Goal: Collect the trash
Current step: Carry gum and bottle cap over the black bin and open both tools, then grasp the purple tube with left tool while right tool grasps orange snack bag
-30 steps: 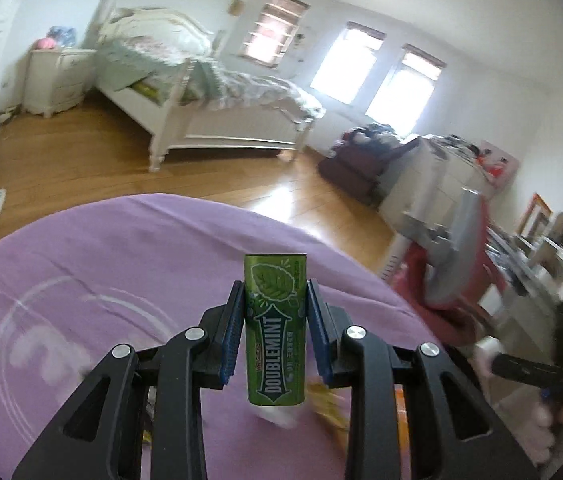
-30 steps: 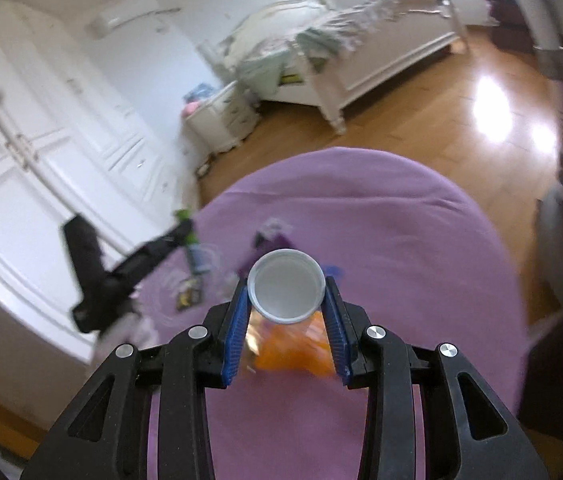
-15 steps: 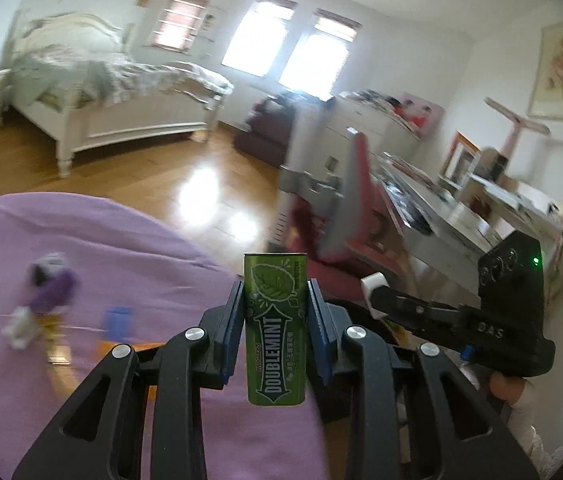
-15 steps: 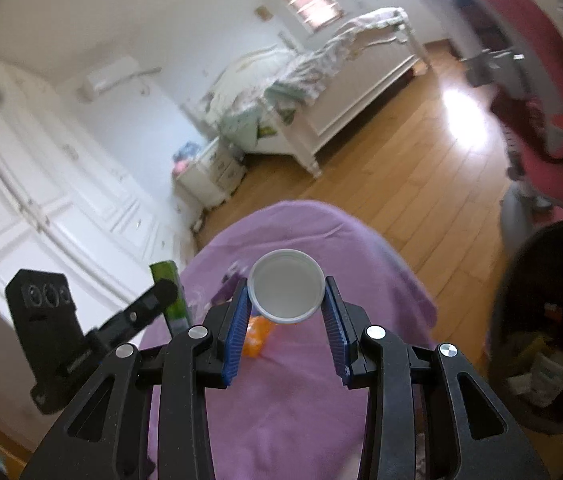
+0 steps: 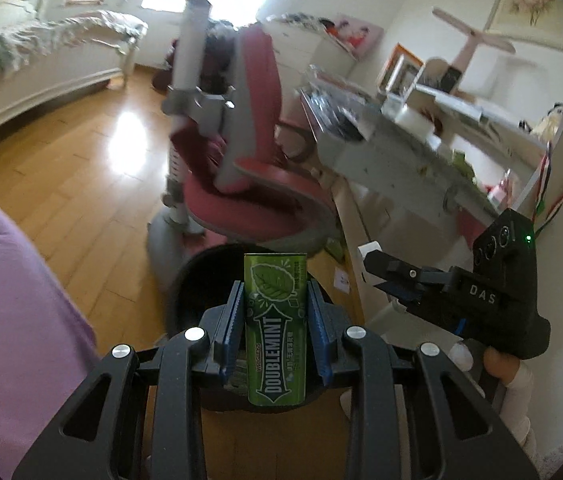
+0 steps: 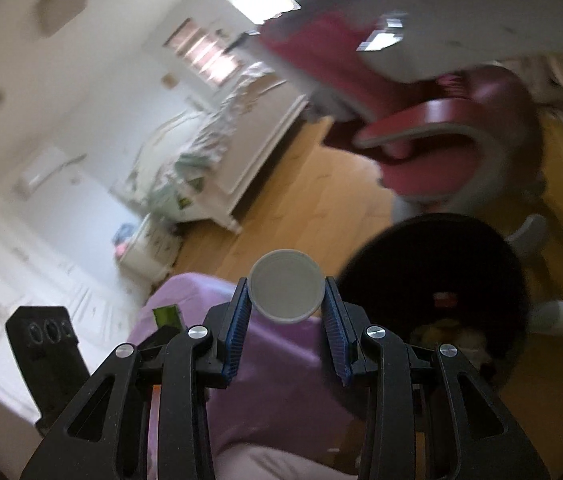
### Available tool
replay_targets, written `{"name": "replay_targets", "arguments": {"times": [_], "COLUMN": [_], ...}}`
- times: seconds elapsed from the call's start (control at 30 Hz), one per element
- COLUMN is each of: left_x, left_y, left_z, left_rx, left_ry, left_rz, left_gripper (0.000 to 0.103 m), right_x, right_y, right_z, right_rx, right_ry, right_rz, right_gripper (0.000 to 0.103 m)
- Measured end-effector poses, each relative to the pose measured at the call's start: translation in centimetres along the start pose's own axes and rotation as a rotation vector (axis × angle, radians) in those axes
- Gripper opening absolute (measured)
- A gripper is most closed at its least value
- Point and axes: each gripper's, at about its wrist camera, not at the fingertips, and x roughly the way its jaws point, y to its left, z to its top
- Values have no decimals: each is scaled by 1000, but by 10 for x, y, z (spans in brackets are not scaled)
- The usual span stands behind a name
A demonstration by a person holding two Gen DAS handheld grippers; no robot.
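Hand-held gripper [image 5: 275, 330] over bin rim [image 5: 179, 280]

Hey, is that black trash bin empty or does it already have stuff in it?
Not empty. The right wrist view looks into the black trash bin and shows crumpled wrappers and scraps at its bottom. How full, cannot tell.

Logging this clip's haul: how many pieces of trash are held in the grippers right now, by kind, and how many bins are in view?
Green gum pack, in the left gripper: 1
White round cap, in the right gripper: 1
Black trash bin: 1
Total: 3
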Motion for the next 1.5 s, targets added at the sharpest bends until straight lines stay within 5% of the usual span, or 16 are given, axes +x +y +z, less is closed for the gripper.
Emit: {"name": "replay_targets", "arguments": {"times": [0.23,0.7,0.8,0.93,1.23,1.5], "left_x": [43,97,96,76,0,-92], "left_y": [-9,-28,-31,-36,-29,33], "left_z": [-5,-9,-10,-7,-4,-20], "left_rx": [44,87,99,123,109,-16], "left_ry": [73,164,171,121,-5,-127], "left_rz": [3,33,39,73,82,170], "left_gripper": [31,33,35,77,77,77], "right_x": [4,11,9,5,14,45], "right_y": [-50,-79,-81,-78,-39,34], "right_z": [-8,-15,-15,-16,-24,-44], "right_rx": [74,145,157,149,74,-68], "right_ry": [14,36,36,21,44,126], "right_rz": [-57,-81,-105,-127,-101,-64], "right_gripper": [37,37,51,66,66,66]}}
